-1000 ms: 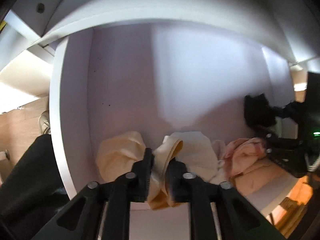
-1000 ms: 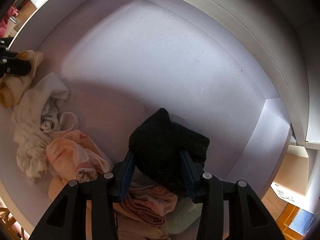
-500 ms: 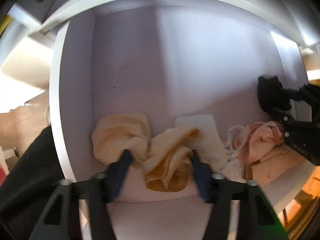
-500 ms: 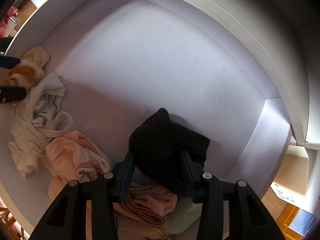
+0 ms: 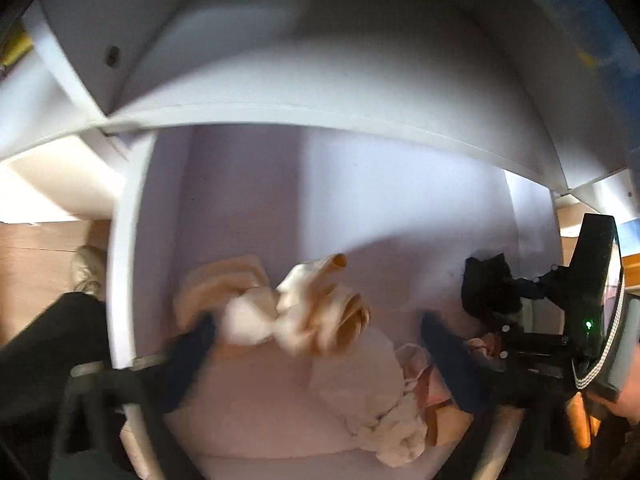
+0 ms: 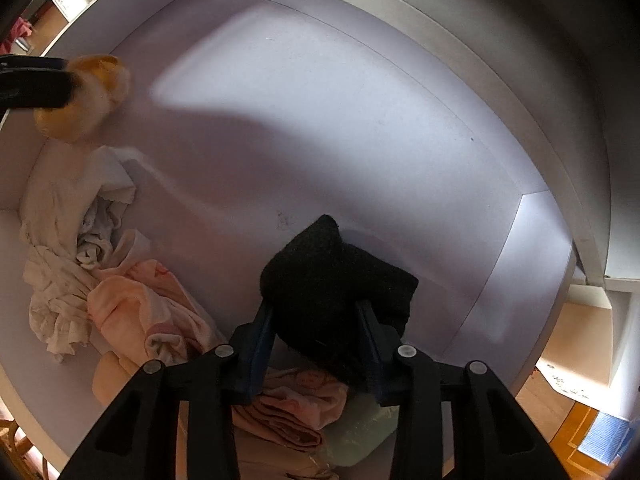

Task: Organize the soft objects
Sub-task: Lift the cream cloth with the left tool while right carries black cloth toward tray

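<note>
A cream and yellow cloth [image 5: 288, 308] lies bunched at the left of a white shelf compartment [image 5: 256, 408]; it also shows in the right wrist view [image 6: 88, 96]. My left gripper [image 5: 316, 332] is open, its blurred blue fingers [image 5: 192, 344] spread wide on either side of the cloth. My right gripper [image 6: 316, 320] is shut on a black knitted cloth [image 6: 332, 276] and holds it above the pile at the shelf's right; the black cloth shows in the left wrist view [image 5: 488, 292]. A white cloth [image 6: 68, 248] and a pink cloth [image 6: 140, 312] lie between.
Folded pink cloth [image 6: 296, 404] and a pale green item [image 6: 356, 428] lie under my right gripper. The compartment has a back wall [image 6: 320, 120], a left side panel [image 5: 124, 240] and a shelf above [image 5: 320, 60]. Wooden floor [image 6: 580, 432] lies beyond.
My left gripper opened, let go of the cream and yellow cloth, and pulled back from the shelf. My right gripper stayed still, holding the black cloth.
</note>
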Demonstrator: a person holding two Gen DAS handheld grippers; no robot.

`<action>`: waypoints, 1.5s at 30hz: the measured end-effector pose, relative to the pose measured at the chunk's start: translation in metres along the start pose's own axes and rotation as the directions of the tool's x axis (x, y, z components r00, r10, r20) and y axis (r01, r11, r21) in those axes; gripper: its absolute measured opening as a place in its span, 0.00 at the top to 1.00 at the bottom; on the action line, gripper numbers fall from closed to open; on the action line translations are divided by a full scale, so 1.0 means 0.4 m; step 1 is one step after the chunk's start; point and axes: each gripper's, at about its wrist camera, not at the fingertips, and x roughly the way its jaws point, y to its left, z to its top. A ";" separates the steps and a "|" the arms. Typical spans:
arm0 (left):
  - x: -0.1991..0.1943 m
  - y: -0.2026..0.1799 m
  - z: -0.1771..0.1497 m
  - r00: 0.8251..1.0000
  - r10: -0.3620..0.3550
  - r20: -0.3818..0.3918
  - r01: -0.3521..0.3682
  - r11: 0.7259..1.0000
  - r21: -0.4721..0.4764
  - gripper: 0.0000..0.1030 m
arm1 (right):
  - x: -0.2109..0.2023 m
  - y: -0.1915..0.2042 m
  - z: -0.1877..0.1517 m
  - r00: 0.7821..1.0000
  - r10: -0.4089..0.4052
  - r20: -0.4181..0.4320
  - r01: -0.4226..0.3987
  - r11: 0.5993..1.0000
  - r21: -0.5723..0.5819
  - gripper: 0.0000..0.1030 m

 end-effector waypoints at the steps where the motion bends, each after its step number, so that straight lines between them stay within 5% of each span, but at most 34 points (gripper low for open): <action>1: -0.006 -0.007 -0.005 1.000 0.006 0.003 -0.006 1.000 0.026 0.00 | 0.000 0.000 0.001 1.000 -0.001 -0.001 0.001 1.000 -0.001 0.63; 5: 0.049 -0.029 -0.012 0.989 0.141 -0.044 -0.134 0.982 0.132 0.02 | 0.003 0.000 0.003 1.000 -0.009 -0.003 0.009 1.000 -0.009 0.63; 8: 0.116 -0.046 -0.020 0.972 0.221 -0.082 -0.196 0.951 0.240 0.19 | 0.002 -0.003 0.003 1.000 -0.005 -0.002 0.005 1.000 -0.005 0.63; 9: 0.135 -0.050 -0.018 0.968 0.230 -0.098 -0.198 0.945 0.261 0.33 | 0.002 -0.003 0.003 1.000 -0.006 -0.002 0.006 1.000 -0.007 0.63; 11: 0.172 -0.048 -0.021 0.966 0.218 -0.139 -0.177 0.950 0.258 0.46 | 0.002 0.000 0.004 1.000 -0.010 -0.001 0.010 1.000 -0.009 0.63; 18: 0.188 0.014 -0.012 0.971 0.183 -0.155 -0.157 0.973 0.171 0.66 | -0.047 0.006 -0.014 1.000 -0.002 0.026 0.002 1.000 0.000 0.75; 29: 0.172 0.072 0.003 0.979 0.144 -0.147 -0.129 0.986 0.105 0.61 | -0.199 0.021 -0.082 0.994 0.045 0.097 -0.042 0.999 -0.033 0.75; 37: 0.189 0.073 -0.011 0.970 0.193 -0.148 -0.170 0.974 0.152 0.57 | -0.322 0.032 -0.122 0.978 0.076 0.194 -0.065 0.996 -0.065 0.75; 45: 0.164 0.068 -0.011 0.969 0.200 -0.145 -0.180 0.973 0.142 0.57 | -0.472 0.033 -0.131 0.979 0.091 0.182 -0.072 0.991 -0.110 0.75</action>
